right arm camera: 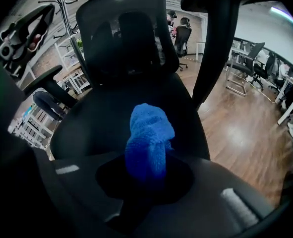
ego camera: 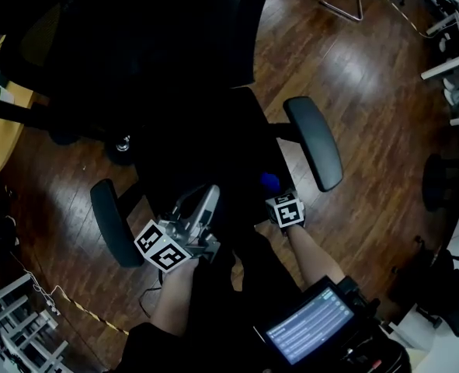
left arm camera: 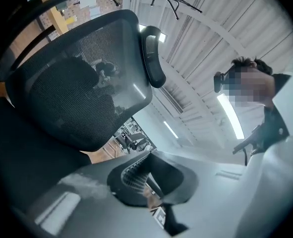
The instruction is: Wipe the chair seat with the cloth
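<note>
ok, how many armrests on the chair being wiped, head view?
2. The lower-left armrest is beside the seat; the upper-right armrest is on its opposite side. Neither looks hidden.

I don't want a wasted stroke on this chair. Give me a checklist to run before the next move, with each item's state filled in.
1. Blue cloth clamped in the right hand-held gripper: ok.
2. Cloth pressed onto the chair seat: cannot tell; it is over the seat's front part.
3. Seat free of loose items: ok, none show.
4. Left hand-held gripper out of the wiping path: probably not ok; it hangs at the seat's front edge, jaws together and empty.
5. Armrest apart from the cloth: ok.
</note>
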